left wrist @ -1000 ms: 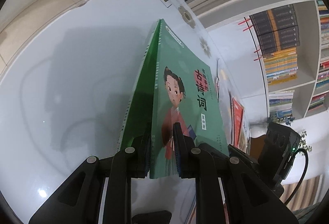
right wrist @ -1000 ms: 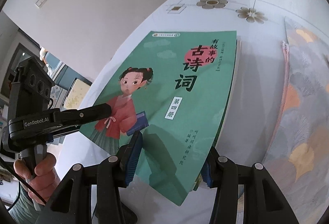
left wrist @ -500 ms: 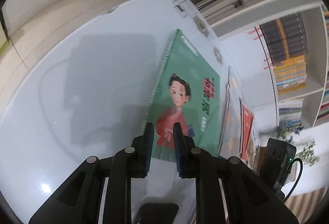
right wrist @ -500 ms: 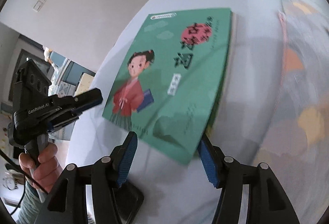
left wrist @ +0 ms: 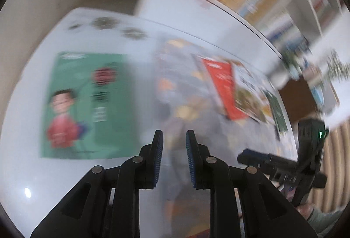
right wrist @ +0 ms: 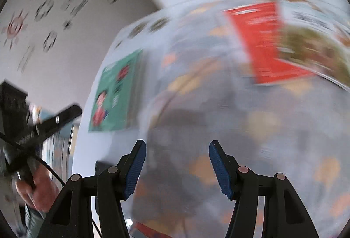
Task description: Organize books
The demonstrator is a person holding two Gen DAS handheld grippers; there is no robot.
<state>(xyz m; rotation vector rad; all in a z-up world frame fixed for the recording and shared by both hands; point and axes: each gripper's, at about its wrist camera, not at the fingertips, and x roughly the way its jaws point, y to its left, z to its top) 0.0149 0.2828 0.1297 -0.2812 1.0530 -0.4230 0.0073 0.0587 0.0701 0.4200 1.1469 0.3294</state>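
Left claw [left wrist: 174, 141] is hovering over the white counter [left wrist: 26, 128], jaws narrowly parted and gripping nothing. Right claw [right wrist: 177, 152] is hanging with jaws spread wide, also gripping nothing. The green book [left wrist: 87, 104] is lying flat, cover up, at ten o'clock from the left claw. A grey patterned book [left wrist: 181, 89] is lying just beside it at twelve o'clock. A red book [left wrist: 223, 87] is resting farther off at one o'clock. Both views are blurring heavily.
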